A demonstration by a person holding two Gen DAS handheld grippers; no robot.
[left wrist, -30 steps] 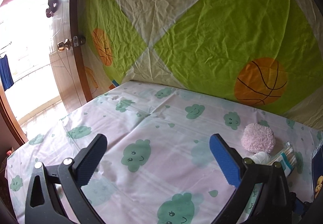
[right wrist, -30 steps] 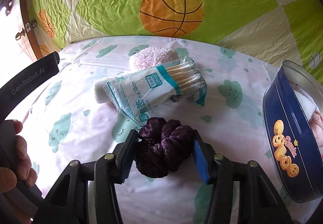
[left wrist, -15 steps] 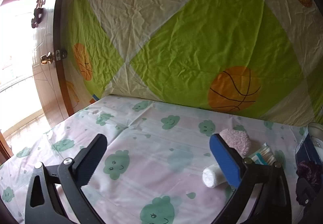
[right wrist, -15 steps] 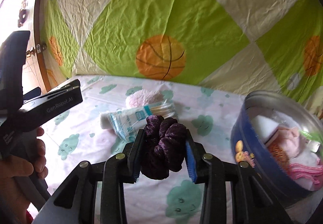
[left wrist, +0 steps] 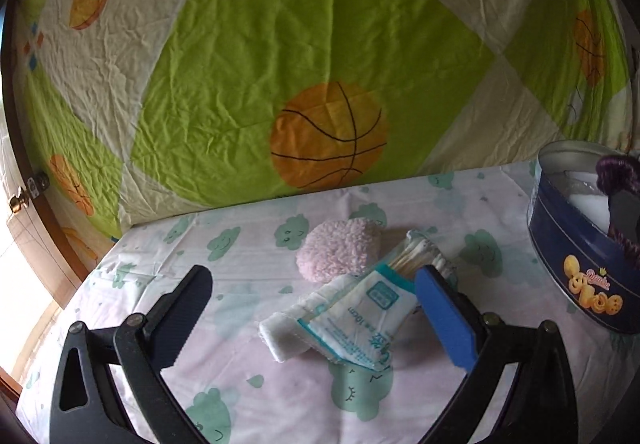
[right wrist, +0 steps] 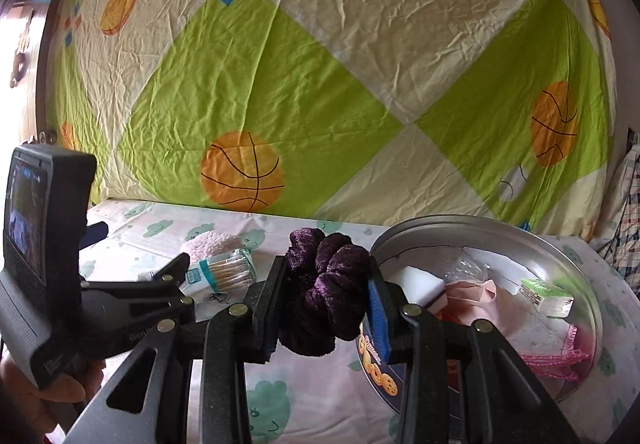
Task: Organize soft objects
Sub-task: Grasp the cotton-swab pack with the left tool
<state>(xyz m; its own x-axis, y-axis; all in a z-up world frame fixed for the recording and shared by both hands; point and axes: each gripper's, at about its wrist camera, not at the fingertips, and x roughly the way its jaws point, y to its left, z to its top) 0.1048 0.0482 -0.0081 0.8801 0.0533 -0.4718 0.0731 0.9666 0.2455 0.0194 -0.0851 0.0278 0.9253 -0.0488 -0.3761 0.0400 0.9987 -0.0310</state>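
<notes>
My right gripper [right wrist: 324, 296] is shut on a dark purple velvet scrunchie [right wrist: 328, 288] and holds it in the air at the left rim of a round blue cookie tin [right wrist: 576, 284]; the scrunchie also shows over the tin in the left wrist view [left wrist: 616, 172]. The tin [left wrist: 580, 264] holds a white sponge, pink cloths and a small packet. My left gripper [left wrist: 316, 312] is open and empty, above a cotton swab packet [left wrist: 372, 308], a white gauze roll [left wrist: 280, 332] and a fluffy pink puff [left wrist: 336, 252] on the cloud-print sheet.
A green and cream sheet with basketballs [left wrist: 328, 132] hangs as a backdrop right behind the bed surface. A wooden door frame with a knob [left wrist: 18, 200] stands at the left. Plaid cloth [right wrist: 628, 228] lies at the far right.
My right gripper has lifted the scrunchie off the sheet and carried it right, to the tin's rim. My left gripper has swung right, over the swab packet and gauze roll.
</notes>
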